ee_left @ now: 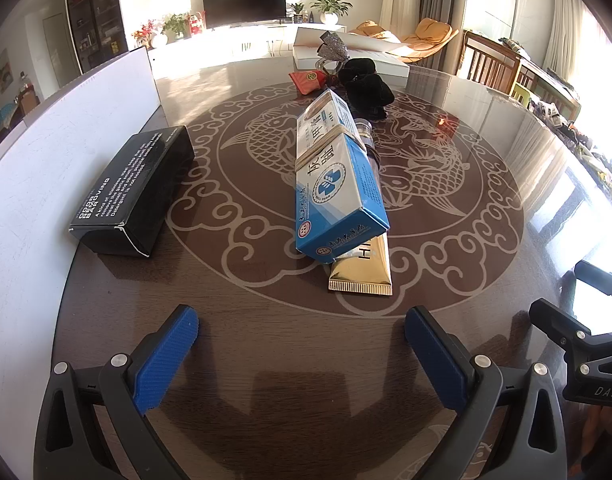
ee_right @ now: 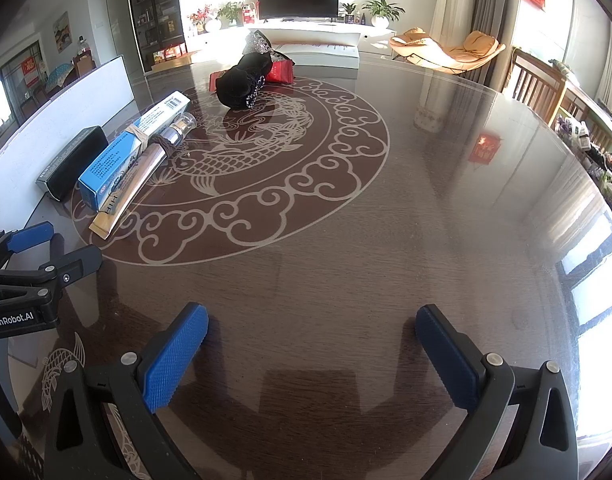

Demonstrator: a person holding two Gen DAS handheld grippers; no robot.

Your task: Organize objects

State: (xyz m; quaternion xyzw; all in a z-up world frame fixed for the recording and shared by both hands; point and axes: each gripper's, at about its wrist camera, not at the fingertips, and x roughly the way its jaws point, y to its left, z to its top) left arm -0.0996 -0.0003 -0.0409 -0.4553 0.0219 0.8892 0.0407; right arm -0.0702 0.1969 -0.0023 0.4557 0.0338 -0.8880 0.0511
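- Left gripper (ee_left: 302, 330) is seen low over the dark patterned desk (ee_left: 266, 344); its blue fingers (ee_left: 168, 360) are spread wide, released, nothing between them.
- Right gripper (ee_right: 312, 330) is likewise held over a bare part of the desk, blue fingers (ee_right: 176, 356) spread apart, nothing grasped.
- Each gripper is visible at the edge of the other's view, so they are placed side by side, apart.
- Gold tube (ee_left: 362, 270) is laid flat just ahead of the left gripper, crimped end toward the camera.
- Blue-and-white box (ee_left: 334, 176) is rested on top of the tube, tilted, with a rubber band (ee_left: 326, 144) wrapped around it; a clear cap (ee_left: 364, 128) is seen at the far end beside the box.
- Black box (ee_left: 134, 196) with white print is laid left of the blue box, apart from it, next to a white board (ee_left: 58, 132) stood on edge.
- Farther back, a black fabric bundle (ee_left: 366, 86) is placed near the desk's far side, with a red packet (ee_left: 308, 80) touching or just beside it; a glittery silver item (ee_left: 332, 48) is seen behind.
- A flat white box (ee_left: 362, 50) is set at the far rim.
- Beyond the desk, a TV (ee_left: 244, 4) and potted plants (ee_left: 330, 6) are seen.
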